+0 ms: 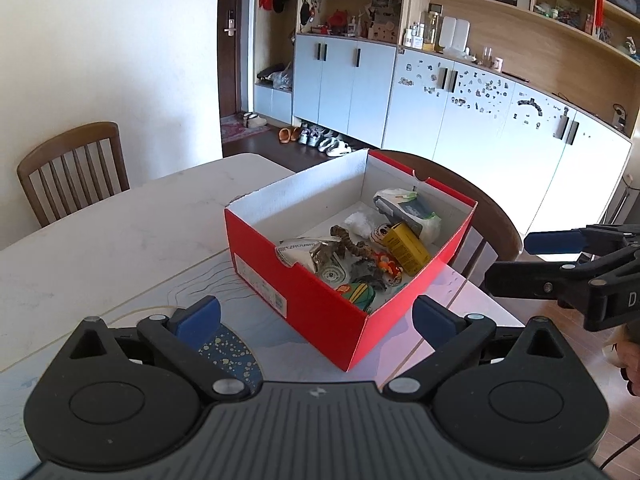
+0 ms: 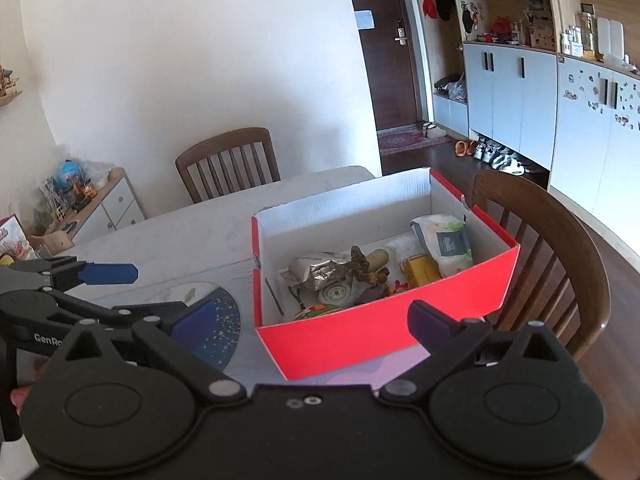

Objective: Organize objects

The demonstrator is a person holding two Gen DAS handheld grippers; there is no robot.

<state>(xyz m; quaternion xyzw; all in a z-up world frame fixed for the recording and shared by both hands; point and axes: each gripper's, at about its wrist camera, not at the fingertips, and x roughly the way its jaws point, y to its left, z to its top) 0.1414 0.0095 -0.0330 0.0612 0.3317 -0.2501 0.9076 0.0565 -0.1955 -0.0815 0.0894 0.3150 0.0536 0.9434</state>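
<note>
My left hand-held gripper (image 1: 316, 318) and right hand-held gripper (image 2: 310, 320) both stand apart, empty, just short of the red box (image 1: 320, 312) of clutter ahead on the counter (image 1: 120, 232).

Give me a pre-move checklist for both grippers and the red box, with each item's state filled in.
1. Left gripper open and empty: ok.
2. Right gripper open and empty: ok.
3. Red box open at the top, no lid in the way: ok.
4. Small items, such as the yellow carton, lie inside the box: ok.
5. Box fully on the table: cannot tell; its far corner sits near the edge.
</note>
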